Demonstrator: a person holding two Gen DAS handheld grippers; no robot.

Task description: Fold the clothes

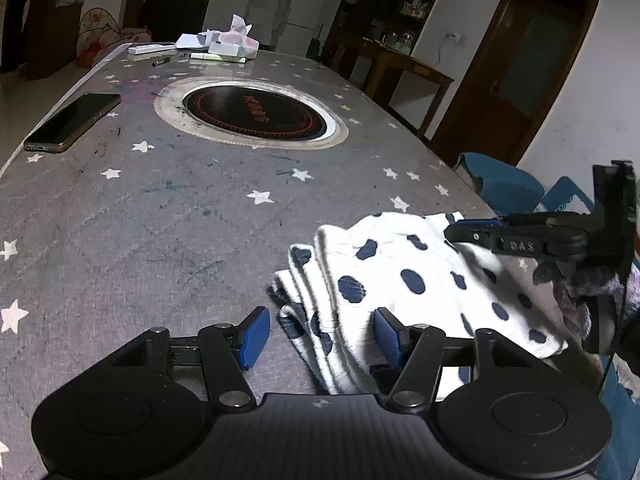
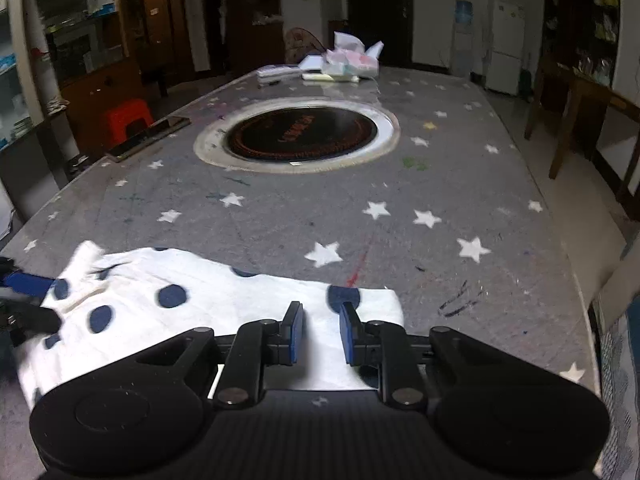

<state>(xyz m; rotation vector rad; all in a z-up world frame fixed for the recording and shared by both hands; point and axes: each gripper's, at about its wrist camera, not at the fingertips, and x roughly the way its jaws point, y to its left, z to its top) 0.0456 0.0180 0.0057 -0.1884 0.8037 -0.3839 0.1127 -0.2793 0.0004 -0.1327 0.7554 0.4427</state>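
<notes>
A white garment with dark blue dots [image 1: 404, 280] lies folded in layers on the grey star-patterned table [image 1: 160, 220]. My left gripper [image 1: 322, 336] is open, its fingers straddling the folded left edge of the garment. My right gripper shows in the left wrist view [image 1: 472, 230] at the garment's far right edge. In the right wrist view the same garment [image 2: 200, 304] lies flat below my right gripper [image 2: 322, 328], which is open with a narrow gap and holds nothing; the cloth lies under its fingers. My left gripper's blue pad [image 2: 28, 282] shows at the garment's left end.
A round black induction hob [image 1: 252, 114] is set in the table's middle. A phone [image 1: 72, 122] lies at the left edge. Tissue box and papers [image 1: 224, 46] sit at the far end. A blue chair [image 1: 504, 184] and an orange stool [image 2: 128, 116] stand beside the table.
</notes>
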